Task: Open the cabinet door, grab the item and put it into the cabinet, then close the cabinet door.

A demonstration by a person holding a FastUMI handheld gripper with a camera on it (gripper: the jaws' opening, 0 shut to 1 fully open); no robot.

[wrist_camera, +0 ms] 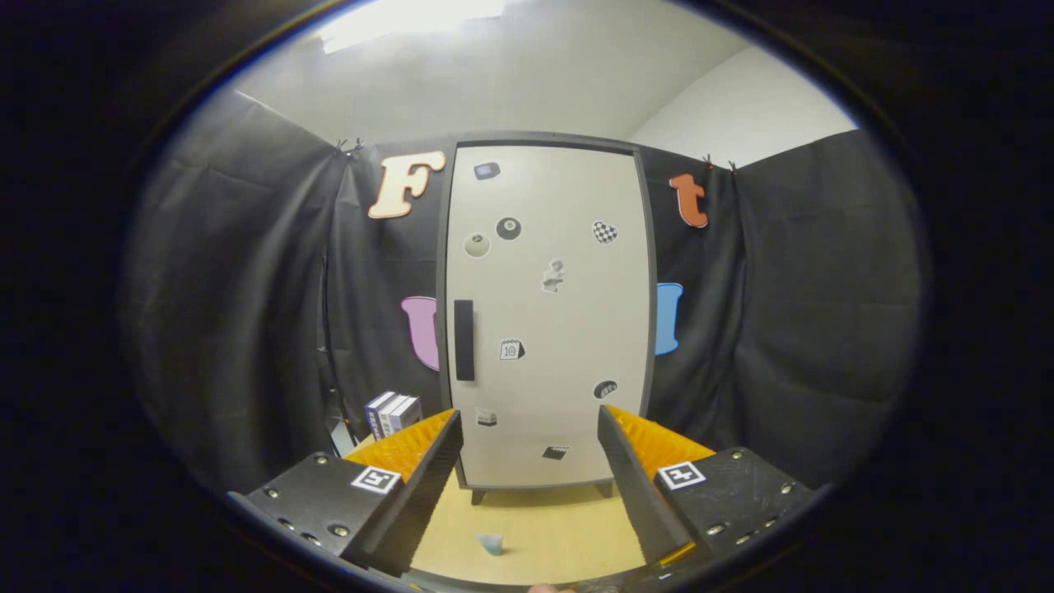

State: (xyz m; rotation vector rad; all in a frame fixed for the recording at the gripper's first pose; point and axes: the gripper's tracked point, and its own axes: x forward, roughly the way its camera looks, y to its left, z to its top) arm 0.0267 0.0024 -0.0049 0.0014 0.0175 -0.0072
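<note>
Gripper (527, 461) spread, empty; cabinet door (550, 313) closed; stickers (511, 349) unreadable.

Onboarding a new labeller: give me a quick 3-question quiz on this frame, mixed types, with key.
1. True or false: the cabinet door is shut.
2. Multiple choice: where is the dark handle on the door? A) along its left edge, about mid-height B) at the top centre C) along its right edge
3. Fill in: the small pale blue item lies on the wooden table, ahead of the gripper and between its open ____.

Key: 1 true; 2 A; 3 fingers. The gripper holds nothing, the cabinet stands beyond the fingers, and a few boxes stand to the left of the cabinet.
</note>
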